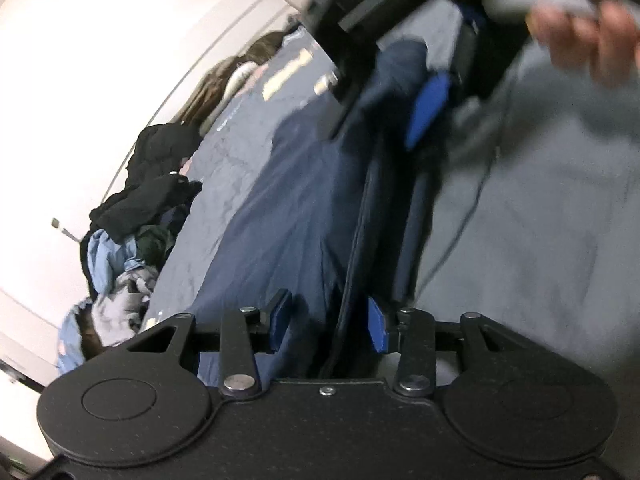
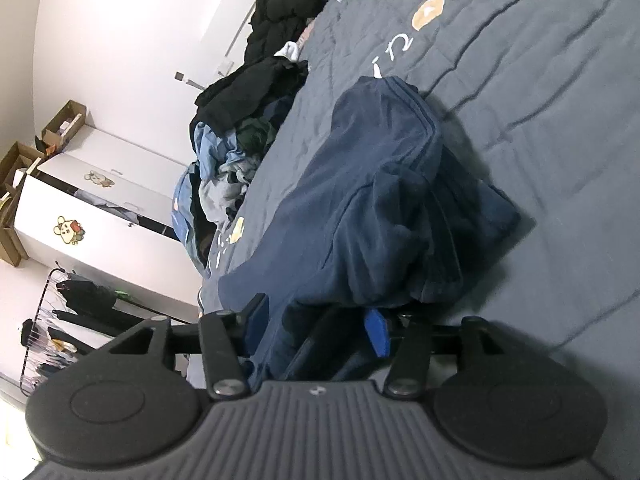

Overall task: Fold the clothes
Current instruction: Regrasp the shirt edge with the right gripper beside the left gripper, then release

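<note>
A navy blue garment [image 2: 372,216] lies bunched on the grey-blue bedspread [image 2: 540,100]. My right gripper [image 2: 320,320] has its jaws around the garment's near edge, with cloth filling the gap between them. In the left wrist view the same navy garment [image 1: 288,220] hangs stretched forward. My left gripper [image 1: 330,322] has cloth and a dark seam between its blue pads [image 1: 378,330]. The other gripper with a blue pad [image 1: 428,108] and a hand [image 1: 588,40] show blurred at the top right.
A pile of unfolded clothes, black, light blue and grey [image 2: 248,120], lies along the bed's far side by the white wall; it also shows in the left wrist view [image 1: 136,220]. White cabinets with stickers [image 2: 92,216], cardboard boxes [image 2: 60,124] and a clothes rack [image 2: 72,316] stand beyond.
</note>
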The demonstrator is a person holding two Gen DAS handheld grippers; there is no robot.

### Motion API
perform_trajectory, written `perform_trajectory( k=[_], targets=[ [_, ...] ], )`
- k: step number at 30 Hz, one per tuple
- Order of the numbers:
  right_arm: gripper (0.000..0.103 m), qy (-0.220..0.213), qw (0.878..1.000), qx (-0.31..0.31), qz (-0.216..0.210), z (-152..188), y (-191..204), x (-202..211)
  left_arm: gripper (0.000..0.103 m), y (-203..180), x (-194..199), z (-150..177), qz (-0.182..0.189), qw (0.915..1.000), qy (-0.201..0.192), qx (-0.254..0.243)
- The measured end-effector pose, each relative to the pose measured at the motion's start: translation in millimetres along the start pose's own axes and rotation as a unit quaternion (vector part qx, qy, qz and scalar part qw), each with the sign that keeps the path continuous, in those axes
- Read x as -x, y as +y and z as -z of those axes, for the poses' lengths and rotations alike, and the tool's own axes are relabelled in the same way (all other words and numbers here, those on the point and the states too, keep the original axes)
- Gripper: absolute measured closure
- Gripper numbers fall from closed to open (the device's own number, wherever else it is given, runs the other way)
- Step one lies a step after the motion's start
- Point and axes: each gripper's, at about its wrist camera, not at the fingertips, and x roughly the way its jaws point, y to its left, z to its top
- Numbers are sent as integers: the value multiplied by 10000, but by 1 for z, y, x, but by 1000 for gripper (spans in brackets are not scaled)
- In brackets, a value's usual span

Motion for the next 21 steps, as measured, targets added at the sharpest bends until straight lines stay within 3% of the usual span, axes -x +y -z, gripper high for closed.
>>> perform_trajectory(
  k=[2, 3, 5, 8, 10, 12, 15, 19, 20, 21],
  targets=[
    [50, -34, 10000, 58, -2, 0, 2, 1, 69, 3, 2, 0, -13, 10000, -3, 68],
    [50, -87, 9998, 152, -14, 0, 5, 3, 81, 6, 2, 0, -49, 9999, -15, 122],
    [50, -280, 9988, 394, -54, 0, 13, 8, 86, 11, 6, -2, -211, 9996, -92, 157],
    [50, -663, 9953, 672, -204, -6, 24, 20, 86, 16, 15, -5, -503, 9982, -287, 154],
    [50, -828, 9928, 851, -150, -13, 27, 24, 83, 14, 13, -7, -503, 9985, -207, 90],
    [49, -715, 9944, 775, 1, -20, 20, 20, 82, 2, 4, -3, -347, 9992, 62, -175],
    [46, -449, 9980, 339, 293, -22, 2, 9, 82, -20, -2, 4, -453, 9954, 178, -819],
    [45, -527, 9977, 364, 237, -18, 4, 6, 85, -14, 0, 4, -424, 9965, 156, -701],
    [50, -626, 9968, 452, 210, -16, 5, 7, 88, -15, 3, 4, -491, 9957, 118, -776],
    [64, -758, 9955, 524, 219, -14, 5, 8, 88, -17, 5, 3, -576, 9945, 88, -874]
  ],
)
